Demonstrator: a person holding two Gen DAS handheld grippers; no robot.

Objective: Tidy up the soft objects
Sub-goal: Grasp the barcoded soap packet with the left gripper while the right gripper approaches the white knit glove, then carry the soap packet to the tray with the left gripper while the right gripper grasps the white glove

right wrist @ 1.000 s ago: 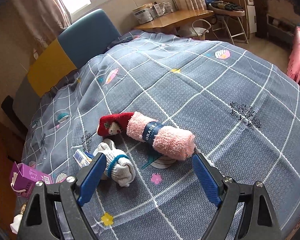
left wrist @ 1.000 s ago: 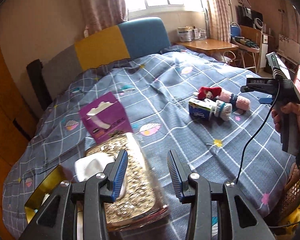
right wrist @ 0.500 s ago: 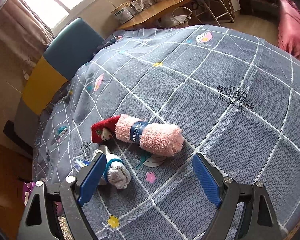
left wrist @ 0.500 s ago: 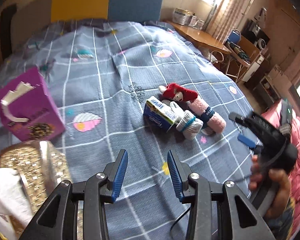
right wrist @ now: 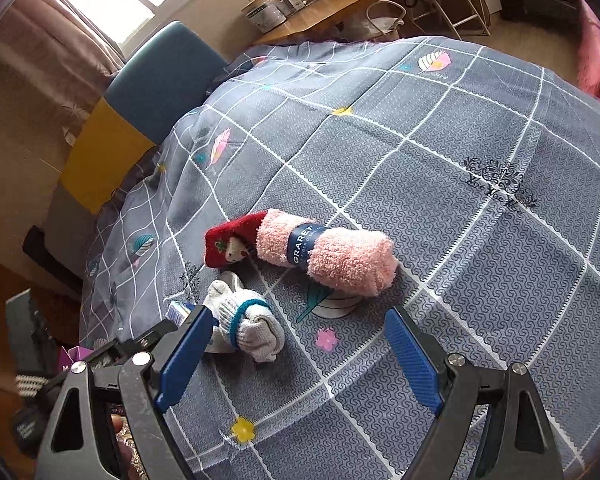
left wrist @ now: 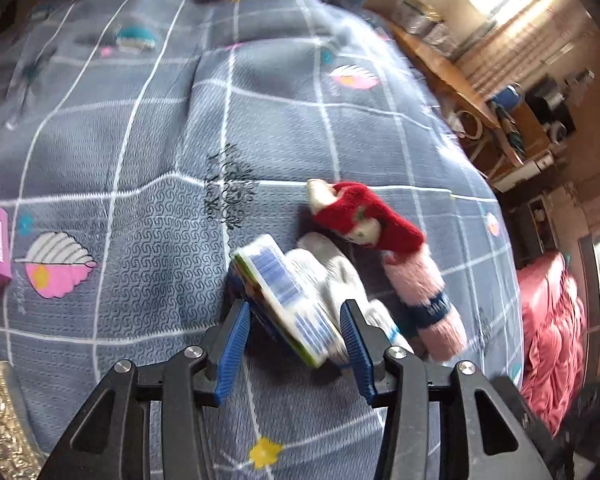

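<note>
Daylight is pouring through a bright curtained window (right wrist: 100, 4) far beyond the tongs, lighting a grey quilted bedspread with white grid lines (right wrist: 480, 128) spreading beneath them. A blue and yellow padded headboard (right wrist: 140, 92) is standing ahead and left, a long wooden desk (right wrist: 332, 8) ahead and right.

"GRAREY" in white on the dark blue band (right wrist: 305, 246) around the pink rolled towel (right wrist: 340, 258).
</note>
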